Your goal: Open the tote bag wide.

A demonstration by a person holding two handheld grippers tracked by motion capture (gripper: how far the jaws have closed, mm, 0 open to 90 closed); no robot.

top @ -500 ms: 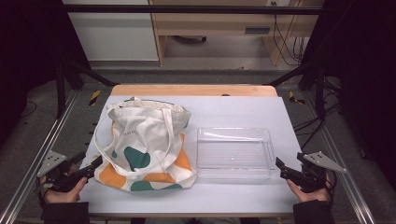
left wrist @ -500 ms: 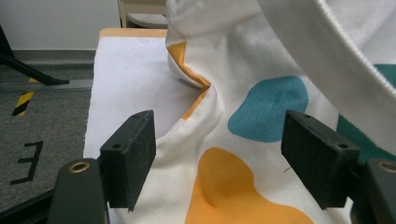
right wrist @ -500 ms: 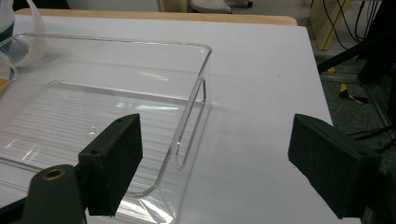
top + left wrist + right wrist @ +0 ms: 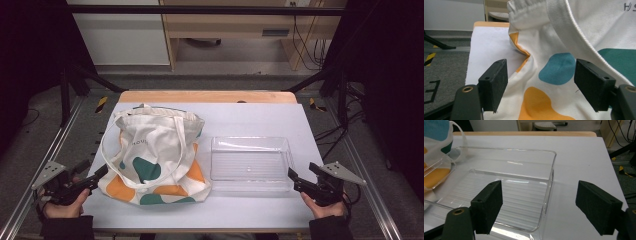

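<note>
A cream tote bag point(image 4: 155, 150) with teal and orange blobs lies flat on the left half of the white table point(image 4: 250, 117), its handles draped over it. To its right sits a clear plastic tray point(image 4: 250, 140) with nothing in it. My left gripper point(image 4: 92, 169) is at the table's front left corner, open, its jaws pointing at the bag's lower left edge. In the left gripper view the bag point(image 4: 554, 37) lies just past the open left gripper point(image 4: 540, 75). My right gripper point(image 4: 302, 170) is open at the tray's front right corner. The right gripper view shows that tray point(image 4: 554, 165) ahead of the open right gripper point(image 4: 539, 200).
The table has a wooden strip point(image 4: 207, 96) along its far edge and metal rails point(image 4: 20, 200) at the sides. Beyond it stand a white cabinet point(image 4: 125, 35) and a wooden bench point(image 4: 240, 25). Bare tabletop lies behind the tray and along the front edge.
</note>
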